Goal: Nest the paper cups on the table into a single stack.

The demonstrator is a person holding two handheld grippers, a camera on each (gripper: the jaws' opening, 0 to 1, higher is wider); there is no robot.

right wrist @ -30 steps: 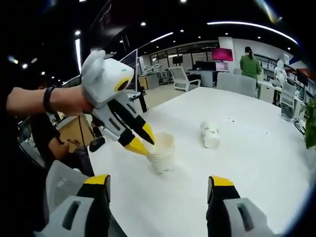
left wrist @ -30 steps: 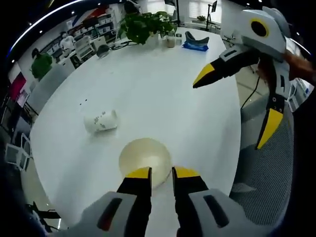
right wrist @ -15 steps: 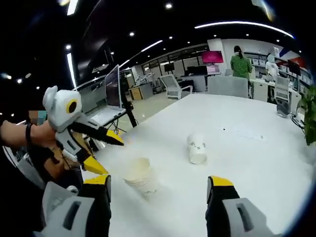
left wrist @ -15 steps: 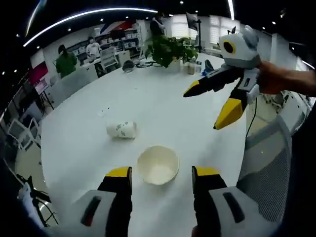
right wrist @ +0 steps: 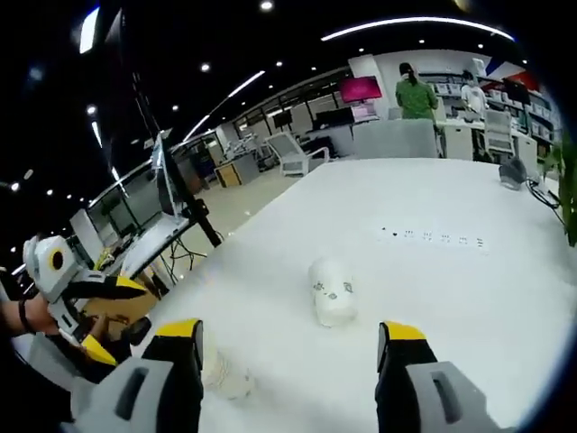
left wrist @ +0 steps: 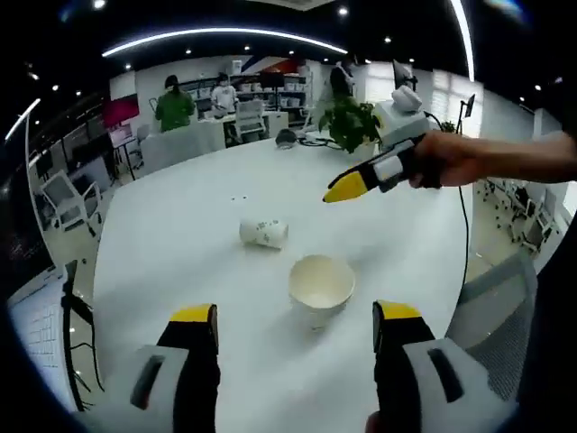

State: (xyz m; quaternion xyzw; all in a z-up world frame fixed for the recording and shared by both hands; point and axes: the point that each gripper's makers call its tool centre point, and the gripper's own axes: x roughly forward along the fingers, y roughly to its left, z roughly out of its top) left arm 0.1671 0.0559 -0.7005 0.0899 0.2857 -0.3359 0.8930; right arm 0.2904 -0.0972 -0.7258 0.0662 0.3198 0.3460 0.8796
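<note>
In the left gripper view the left claw (left wrist: 296, 327) has its yellow-tipped jaws spread wide and holds nothing, above the near part of the round white tabletop (left wrist: 162, 244). Just beyond and between the jaws stands the upright cream stack of nested paper cups (left wrist: 322, 288), mouth up, touched by neither jaw. Farther off and a little left, a single white paper cup with small printed marks (left wrist: 263, 233) lies on its side, apart from the stack. At the far right, the right claw (left wrist: 347, 185) is held by a hand (left wrist: 449, 161) above the tabletop.

In the right gripper view the right claw (right wrist: 289, 345) is also wide open and empty. The lying cup (right wrist: 332, 292) rests ahead between its jaws, and the stack (right wrist: 221, 374) stands near the left jaw. The left claw (right wrist: 122, 316) shows at the far left with jaws parted.
</note>
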